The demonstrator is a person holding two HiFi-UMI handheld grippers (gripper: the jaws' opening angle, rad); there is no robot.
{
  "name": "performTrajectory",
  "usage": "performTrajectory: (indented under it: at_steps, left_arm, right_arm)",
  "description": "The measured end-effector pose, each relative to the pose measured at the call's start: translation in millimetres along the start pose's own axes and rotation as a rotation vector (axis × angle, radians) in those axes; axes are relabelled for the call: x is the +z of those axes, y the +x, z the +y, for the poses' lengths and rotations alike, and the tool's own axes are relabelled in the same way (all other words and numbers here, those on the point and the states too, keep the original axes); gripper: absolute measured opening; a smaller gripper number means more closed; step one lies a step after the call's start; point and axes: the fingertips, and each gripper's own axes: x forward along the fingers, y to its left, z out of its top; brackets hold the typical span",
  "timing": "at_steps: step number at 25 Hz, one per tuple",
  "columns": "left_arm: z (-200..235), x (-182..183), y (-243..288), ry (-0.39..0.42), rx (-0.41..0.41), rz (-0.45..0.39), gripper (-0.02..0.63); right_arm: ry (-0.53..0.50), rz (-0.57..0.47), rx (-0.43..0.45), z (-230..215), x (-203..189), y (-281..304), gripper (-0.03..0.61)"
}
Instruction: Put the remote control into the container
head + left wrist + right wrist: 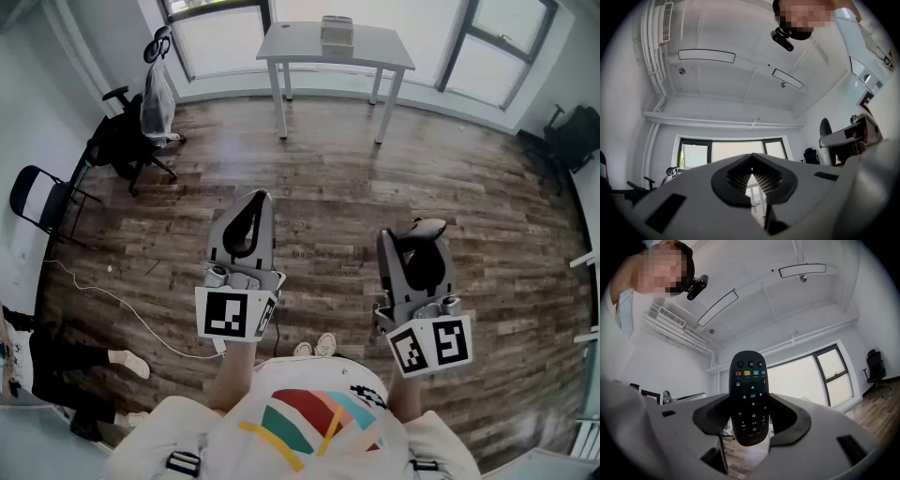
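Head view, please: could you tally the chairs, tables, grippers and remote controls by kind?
Chairs: 3 (left office chair, folding chair, right office chair)
Tables: 1 (table)
Grippers: 2 (left gripper, right gripper)
Remote controls: 1 (remote control)
Total: 7

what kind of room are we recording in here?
Probably a sparse office or lab room: wood-plank floor, a white table under big windows, black office chairs along the walls.

remote control [750, 397] between right gripper [418, 236] jaws, table [380, 44] far ahead, perhaps container [337, 35] on it, office chair [127, 145] left
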Motion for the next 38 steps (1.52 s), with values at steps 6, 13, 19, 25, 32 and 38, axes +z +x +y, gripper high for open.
performTrajectory:
  at_steps: [6, 13, 19, 25, 32, 38]
  left_arm:
    - [1, 4, -1, -0.001, 0.022, -0.011, 0.008]
    - [-4, 3, 2, 0.016, 0.033, -0.013, 0.008]
    - [-8, -2, 1, 0.043, 0.051, -0.008, 0.008]
    - [-4, -4, 1, 0.024, 0.102, -0.010, 0.008]
    - [2, -12, 13, 0.035, 0.127, 0.010, 0.008]
    - [1, -29, 39, 0.028, 0.104, 0.019, 0.008]
  right_arm:
    - [-0.007, -0.002, 0.003, -5, 4, -3, 0.242]
    - [0.006, 0.003, 0.009, -13, -1, -6, 0.242]
    - [0.072, -0.010, -0.003, -29, -9, -10, 0.239]
    - [0.053, 0.020, 0.015, -39, -18, -6, 0.239]
    - [0.043, 0.041, 0.015, -51, -20, 6, 0.239]
    - [0.027, 0.058, 0.009, -68, -30, 28, 0.239]
